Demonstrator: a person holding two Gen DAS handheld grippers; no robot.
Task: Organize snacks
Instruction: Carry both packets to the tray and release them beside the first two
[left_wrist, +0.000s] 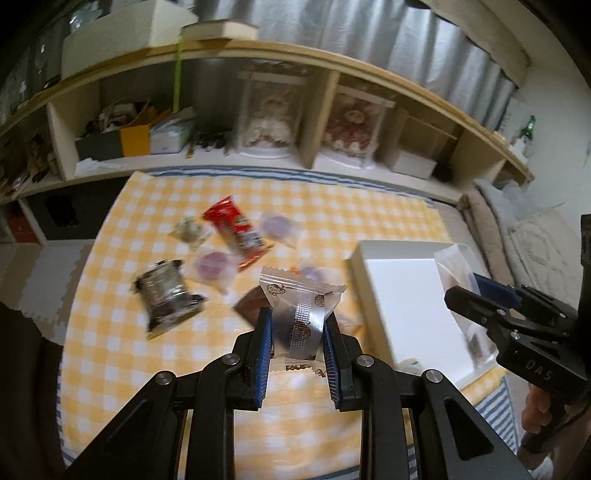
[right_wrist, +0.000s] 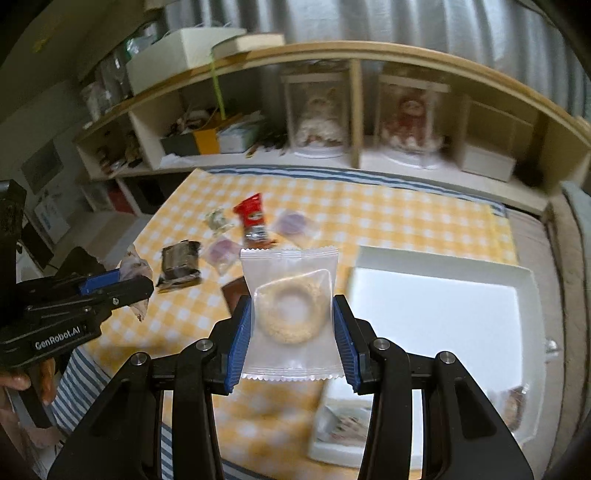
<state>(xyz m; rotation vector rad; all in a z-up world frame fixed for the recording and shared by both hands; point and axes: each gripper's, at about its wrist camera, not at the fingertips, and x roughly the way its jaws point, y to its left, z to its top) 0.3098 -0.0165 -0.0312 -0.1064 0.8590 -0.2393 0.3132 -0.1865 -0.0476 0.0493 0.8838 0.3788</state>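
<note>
The ring-shaped snack packet is pinched upright between the blue pads of the right tool, held above the checkered cloth just left of the white tray. The left tool clamps a clear cookie packet over the same cloth. Beyond lie the red wrapper, a dark packet and purple sweets.

A long wooden shelf unit is running along the far wall, two boxed dolls standing in its cubbies. Pale curtains are hanging behind it, and a yellow checked cloth is covering the table.
</note>
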